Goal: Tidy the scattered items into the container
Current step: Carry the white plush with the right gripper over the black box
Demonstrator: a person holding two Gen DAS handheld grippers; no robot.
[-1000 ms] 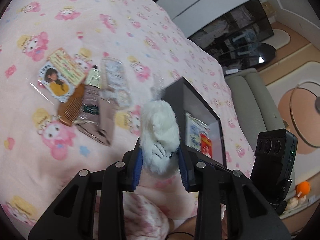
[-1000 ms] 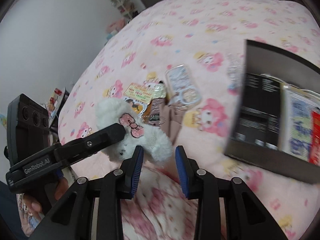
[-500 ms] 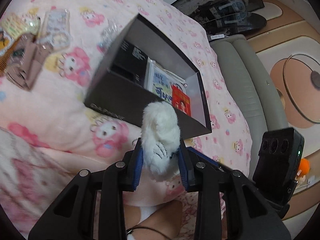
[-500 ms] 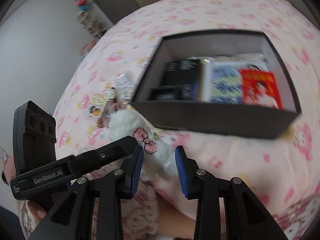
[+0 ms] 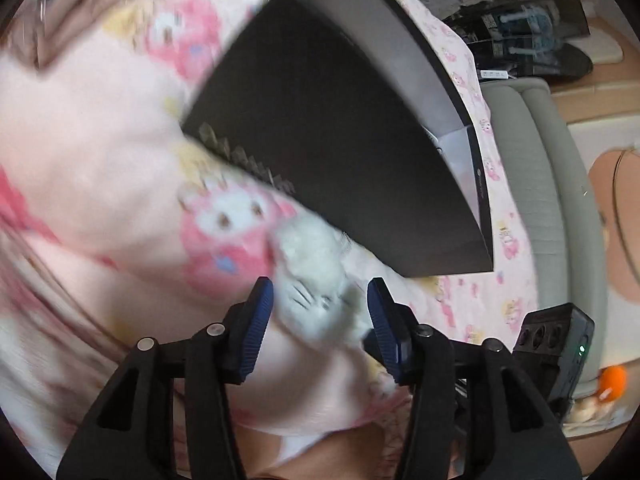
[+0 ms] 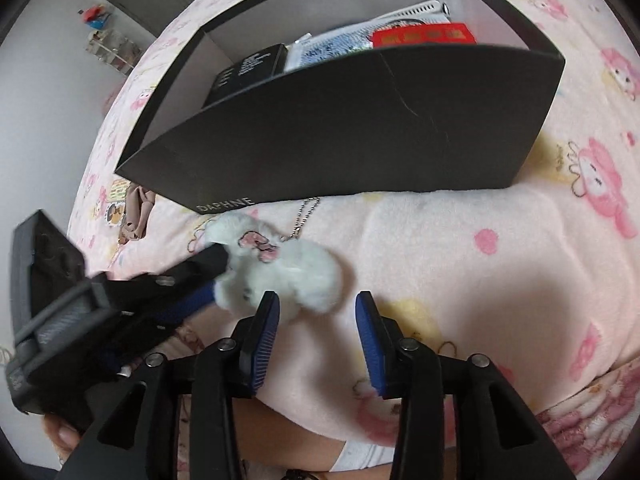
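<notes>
Lying between left claw (image 5: 320, 320): plush (image 5: 316, 276)

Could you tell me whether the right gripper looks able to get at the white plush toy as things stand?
Probably yes: the plush toy lies on the blanket just ahead of the opening right gripper, nothing between; the left gripper, also opening, straddles its far end.
</notes>
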